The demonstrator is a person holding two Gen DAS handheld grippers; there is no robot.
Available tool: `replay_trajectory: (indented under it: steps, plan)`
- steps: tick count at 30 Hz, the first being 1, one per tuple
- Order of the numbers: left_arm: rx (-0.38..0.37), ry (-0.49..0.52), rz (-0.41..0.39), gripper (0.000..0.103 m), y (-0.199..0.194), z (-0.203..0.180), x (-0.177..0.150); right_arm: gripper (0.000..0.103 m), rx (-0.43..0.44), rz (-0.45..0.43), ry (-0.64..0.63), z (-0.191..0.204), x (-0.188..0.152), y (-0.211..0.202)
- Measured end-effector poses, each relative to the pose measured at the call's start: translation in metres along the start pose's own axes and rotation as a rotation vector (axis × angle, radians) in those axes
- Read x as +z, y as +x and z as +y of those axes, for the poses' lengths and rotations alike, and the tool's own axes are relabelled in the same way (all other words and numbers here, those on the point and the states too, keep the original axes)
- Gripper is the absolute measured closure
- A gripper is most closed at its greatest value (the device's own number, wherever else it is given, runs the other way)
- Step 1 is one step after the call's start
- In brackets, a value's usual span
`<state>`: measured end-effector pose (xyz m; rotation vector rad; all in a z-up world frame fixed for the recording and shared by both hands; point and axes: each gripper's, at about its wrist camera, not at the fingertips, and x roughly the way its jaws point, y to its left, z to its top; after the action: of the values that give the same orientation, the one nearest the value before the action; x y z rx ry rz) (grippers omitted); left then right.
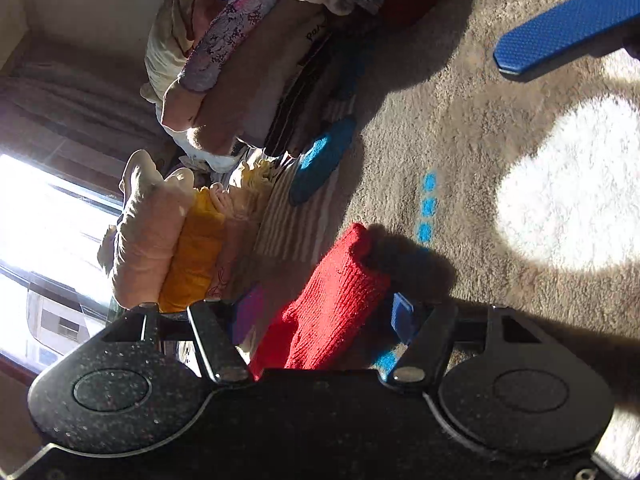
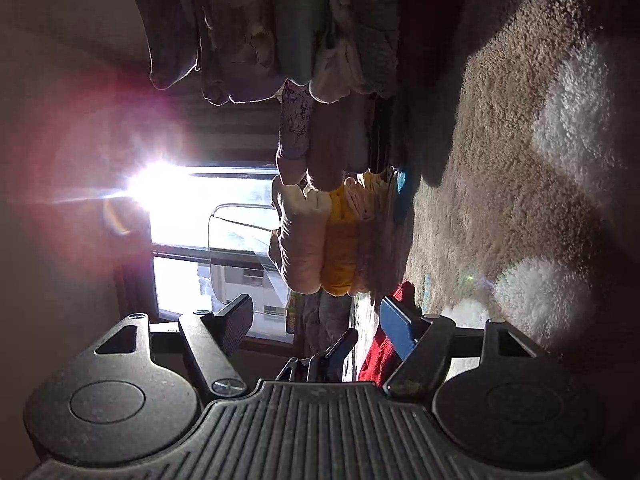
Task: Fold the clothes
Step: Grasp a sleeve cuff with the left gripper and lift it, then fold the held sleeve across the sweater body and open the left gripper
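The left gripper [image 1: 326, 312] is clamped on a red knit garment [image 1: 332, 300], which bunches between its fingers and runs toward 12 o'clock over the shaggy carpet [image 1: 460, 128]. At 2 o'clock a blue finger of the other tool [image 1: 568, 30] pokes in. The right gripper [image 2: 316, 320] stands wide open with nothing in it — the red knit shows just beside its blue finger [image 2: 396, 330] at 5 o'clock. Stacks of folded clothes [image 2: 320, 248] — pink, yellow, striped — sit at 12 o'clock before a bright window [image 2: 184, 216].

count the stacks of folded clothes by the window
2: a near stack topped by peach and orange pieces, and a taller far stack with a floral piece. Others may be hidden.
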<state>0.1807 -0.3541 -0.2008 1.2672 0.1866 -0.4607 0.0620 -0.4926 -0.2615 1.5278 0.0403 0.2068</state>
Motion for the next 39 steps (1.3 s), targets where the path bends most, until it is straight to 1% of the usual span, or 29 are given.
replay_trajectory:
  steps: [1, 2, 3, 5, 6, 10, 12, 15, 18, 19, 21, 24, 27, 30, 33, 34, 35, 37, 38, 39]
  plan:
    - [0.019, -0.002, 0.020, 0.046, 0.007, 0.002, 0.002, 0.031, -0.001, -0.003, 0.000, 0.000, 0.001, 0.000]
    - [0.029, -0.012, 0.050, 0.072, 0.013, 0.004, 0.002, 0.031, -0.002, -0.005, -0.002, 0.000, 0.001, -0.001]
    - [0.024, -0.041, 0.074, 0.091, 0.017, 0.010, 0.001, 0.031, -0.004, -0.007, -0.003, 0.000, 0.001, -0.002]
    - [0.026, -0.155, 0.070, 0.092, 0.012, 0.030, -0.004, 0.030, -0.007, 0.002, -0.011, 0.000, 0.001, -0.002]
    - [0.026, -0.238, 0.064, 0.092, 0.006, 0.045, -0.016, 0.030, -0.010, 0.014, -0.020, 0.001, -0.001, -0.001]
    - [0.018, -0.615, 0.044, 0.093, -0.022, 0.113, -0.079, 0.030, -0.021, 0.067, -0.055, 0.004, -0.009, 0.004]
    - [0.014, -0.803, 0.034, 0.093, -0.036, 0.146, -0.111, 0.030, -0.037, 0.120, -0.090, 0.008, -0.020, 0.013]
    - [0.007, -1.085, 0.017, 0.093, -0.057, 0.197, -0.159, 0.030, -0.065, 0.220, -0.198, 0.020, -0.042, 0.031]
    - [0.000, -1.368, -0.001, 0.093, -0.078, 0.247, -0.207, 0.031, -0.089, 0.366, -0.377, 0.039, -0.081, 0.055]
    - [0.001, -1.416, 0.000, 0.093, -0.080, 0.253, -0.220, 0.031, -0.094, 0.405, -0.430, 0.044, -0.093, 0.061]
    - [0.007, -1.469, 0.012, 0.093, -0.081, 0.256, -0.243, 0.031, -0.110, 0.505, -0.561, 0.053, -0.128, 0.077]
    - [0.016, -1.548, 0.029, 0.093, -0.082, 0.259, -0.278, 0.033, -0.162, 0.627, -0.726, 0.061, -0.176, 0.098]
    - [0.025, -1.628, 0.046, 0.093, -0.082, 0.263, -0.314, 0.036, -0.236, 0.701, -0.846, 0.063, -0.216, 0.117]
    - [0.034, -1.707, 0.064, 0.093, -0.083, 0.267, -0.349, 0.039, -0.259, 0.741, -0.929, 0.065, -0.245, 0.127]
    - [0.042, -1.804, 0.074, 0.093, -0.085, 0.262, -0.381, 0.049, -0.286, 0.765, -1.036, 0.069, -0.268, 0.135]
    - [0.048, -1.839, 0.080, 0.093, -0.085, 0.258, -0.390, 0.053, -0.296, 0.765, -1.054, 0.070, -0.271, 0.135]
    - [0.053, -1.875, 0.088, 0.093, -0.085, 0.254, -0.398, 0.054, -0.305, 0.762, -1.065, 0.070, -0.272, 0.135]
    - [0.054, -1.921, 0.110, 0.093, -0.082, 0.246, -0.411, 0.064, -0.322, 0.757, -1.085, 0.071, -0.275, 0.135]
    - [0.055, -1.935, 0.120, 0.093, -0.081, 0.242, -0.415, 0.067, -0.330, 0.755, -1.096, 0.072, -0.276, 0.135]
    - [0.051, -1.948, 0.126, 0.093, -0.078, 0.240, -0.420, 0.074, -0.332, 0.753, -1.099, 0.071, -0.275, 0.134]
